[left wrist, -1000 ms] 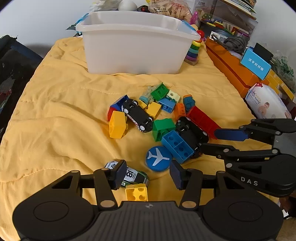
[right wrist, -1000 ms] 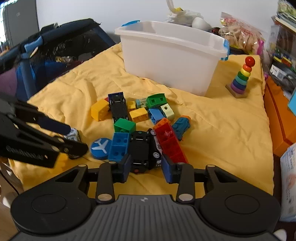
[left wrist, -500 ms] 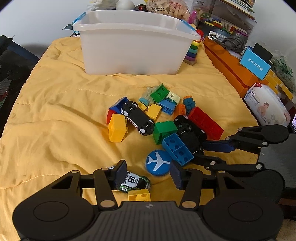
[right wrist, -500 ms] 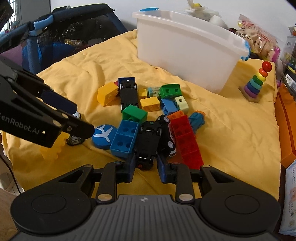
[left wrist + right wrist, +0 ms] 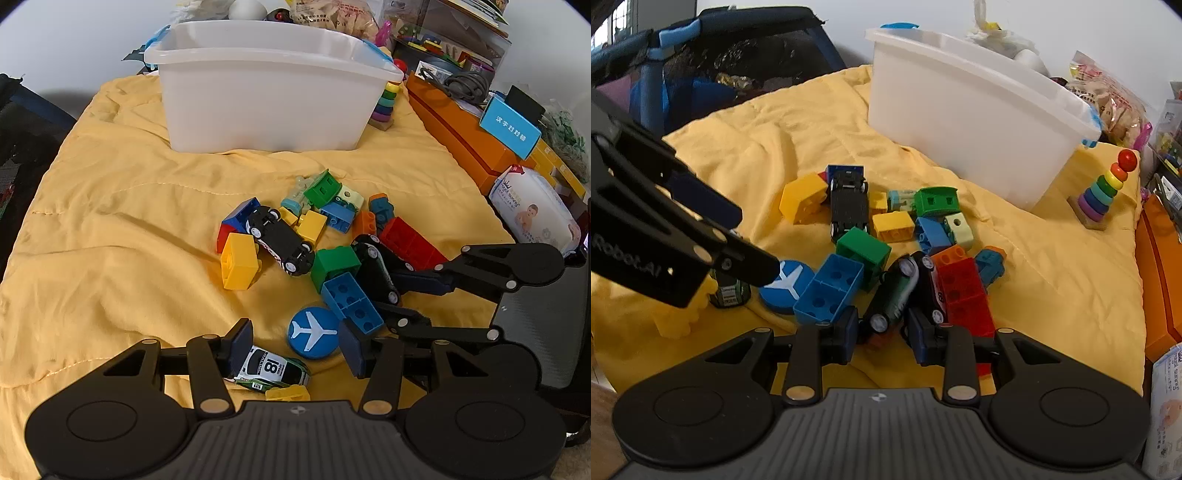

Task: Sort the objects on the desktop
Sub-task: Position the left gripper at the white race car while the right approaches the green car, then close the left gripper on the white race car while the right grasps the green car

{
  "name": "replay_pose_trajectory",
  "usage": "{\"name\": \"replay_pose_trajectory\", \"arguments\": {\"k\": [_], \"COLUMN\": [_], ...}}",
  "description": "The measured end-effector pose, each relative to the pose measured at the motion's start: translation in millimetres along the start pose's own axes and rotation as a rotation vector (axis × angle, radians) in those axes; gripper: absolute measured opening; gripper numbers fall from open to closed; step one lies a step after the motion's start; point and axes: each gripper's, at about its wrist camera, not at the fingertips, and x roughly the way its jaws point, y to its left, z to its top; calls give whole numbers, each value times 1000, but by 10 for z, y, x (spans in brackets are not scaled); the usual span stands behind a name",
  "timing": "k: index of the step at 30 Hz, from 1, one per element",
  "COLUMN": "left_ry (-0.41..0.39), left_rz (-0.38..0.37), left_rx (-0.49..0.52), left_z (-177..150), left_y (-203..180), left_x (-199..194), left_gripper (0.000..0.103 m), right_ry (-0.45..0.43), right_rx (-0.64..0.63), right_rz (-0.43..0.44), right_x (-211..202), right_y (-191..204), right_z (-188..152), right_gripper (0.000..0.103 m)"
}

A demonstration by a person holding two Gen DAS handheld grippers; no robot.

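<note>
Toy bricks and cars lie in a pile on a yellow blanket (image 5: 110, 258) before a white bin (image 5: 266, 88). My left gripper (image 5: 295, 347) is open, its fingers either side of a white and green number 18 car (image 5: 273, 369) and a blue airplane disc (image 5: 312, 332). My right gripper (image 5: 881, 328) has closed on an overturned dark toy car (image 5: 897, 291), tilted up beside a second black car (image 5: 929, 284) and a red brick (image 5: 964, 295). The right gripper also shows in the left wrist view (image 5: 402, 295), at the black car (image 5: 376, 269).
A blue brick (image 5: 829, 288), green brick (image 5: 864, 251), yellow bricks (image 5: 803, 197) and another black car (image 5: 847, 203) lie in the pile. A ring stacker (image 5: 1100, 192) stands right of the bin. Orange boxes (image 5: 458, 136) and a wipes pack (image 5: 535, 210) lie at the right edge.
My right gripper moved forward into the pile and closed around the dark car, tipping it up. My left gripper moved slightly forward over the number 18 car and stayed open.
</note>
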Motion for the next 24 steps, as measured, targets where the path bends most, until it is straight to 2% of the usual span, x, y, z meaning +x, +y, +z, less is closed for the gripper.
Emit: {"name": "replay_pose_trajectory", "arguments": {"k": [4,8,13,17,19,22,24], "left_ry": [-1,-4,11,28,12,-12,-34], "left_rz": [-9,-24,-51,-85,-92,-65,-65], "left_rx": [-8,-34,-141,-245,-257,-242,-235], "left_z": [33,103,241,346,406,469,507], "left_y": [14,18,116,196,178,143,141], "left_x": [33,91,288,467,529,659,713], "left_gripper": [55,55,55,55,55,56,52], "right_ry": [5,21,35,25,31,31,31], "right_rx": [0,101,173,166,170,179,185], "right_rz": [3,43,67,71,72,72,77], "right_x": [-12,-124,-278,-386,-386,-375,-352], "right_y": [-7,-171,-290,-291,-297,-313,-328], "right_z": [0,-66,-187,-234,-255,-271,-265], "right_gripper": [26,18,16,16,16,16,16]}}
